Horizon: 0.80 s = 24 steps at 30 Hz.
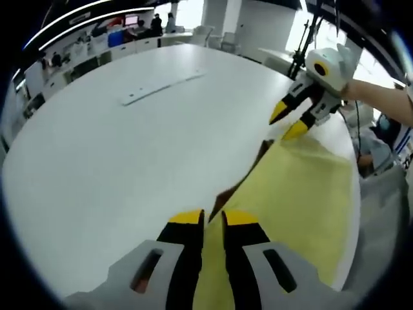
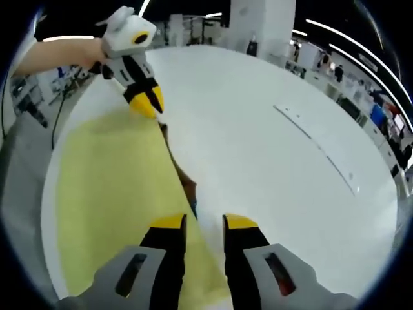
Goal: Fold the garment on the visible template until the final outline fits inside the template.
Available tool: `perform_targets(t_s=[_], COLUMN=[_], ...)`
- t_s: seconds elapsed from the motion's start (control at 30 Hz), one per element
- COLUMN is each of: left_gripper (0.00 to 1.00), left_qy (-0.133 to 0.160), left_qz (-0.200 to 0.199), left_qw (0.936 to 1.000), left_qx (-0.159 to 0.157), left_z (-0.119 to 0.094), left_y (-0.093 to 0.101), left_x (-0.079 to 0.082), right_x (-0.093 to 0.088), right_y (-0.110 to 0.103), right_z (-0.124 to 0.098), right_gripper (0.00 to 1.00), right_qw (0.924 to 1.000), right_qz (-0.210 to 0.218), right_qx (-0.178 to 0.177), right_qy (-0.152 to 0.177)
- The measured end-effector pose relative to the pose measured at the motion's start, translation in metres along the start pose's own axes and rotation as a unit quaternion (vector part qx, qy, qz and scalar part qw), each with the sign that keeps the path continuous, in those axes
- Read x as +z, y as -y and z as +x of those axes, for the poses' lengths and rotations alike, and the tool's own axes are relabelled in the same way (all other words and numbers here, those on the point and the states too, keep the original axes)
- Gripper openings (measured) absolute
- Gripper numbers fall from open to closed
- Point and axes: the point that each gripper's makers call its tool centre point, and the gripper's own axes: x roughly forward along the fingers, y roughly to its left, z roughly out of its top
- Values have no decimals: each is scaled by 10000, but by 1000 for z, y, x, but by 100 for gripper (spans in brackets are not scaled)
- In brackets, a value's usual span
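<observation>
An open office hall with desks and screens lies behind a broad white counter (image 1: 129, 161). On the counter, far from the work, rests a pale flat strip (image 1: 161, 85); I cannot tell whether it belongs to the template.

The yellow garment (image 1: 297, 194) lies flat along the counter's near edge. In the left gripper view it spreads from 6 o'clock up towards 1 o'clock; in the right gripper view it runs from 6 up towards 11. Its inner long edge, with a dark brownish trim showing along it, runs in a straight line between the two tools.

The left hand-held gripper (image 1: 212, 217) sits at one end of that edge, jaws narrowly apart with cloth between them; whether it pinches the cloth I cannot tell. The right hand-held gripper (image 2: 203, 223) sits at the other end, jaws a little wider over the edge, grip likewise unclear.

Each tool is equally near its own corner, so the long axis joins them. My judgement: the fold must carry this edge sideways across the garment, both hands moving together.
</observation>
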Motion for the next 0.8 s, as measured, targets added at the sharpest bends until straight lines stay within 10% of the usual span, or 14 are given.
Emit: perform_targets(t_s=[0.8], left_gripper=[34], left_qy=[-19], left_qz=[-224], left_qw=[9994], left_qx=[257], left_z=[-51], left_y=[25], left_x=[-28], right_x=[8], right_y=[-42], right_z=[-39], right_gripper=[34], right_qw=[9967], right_qz=[722], right_qx=[18], right_qy=[384])
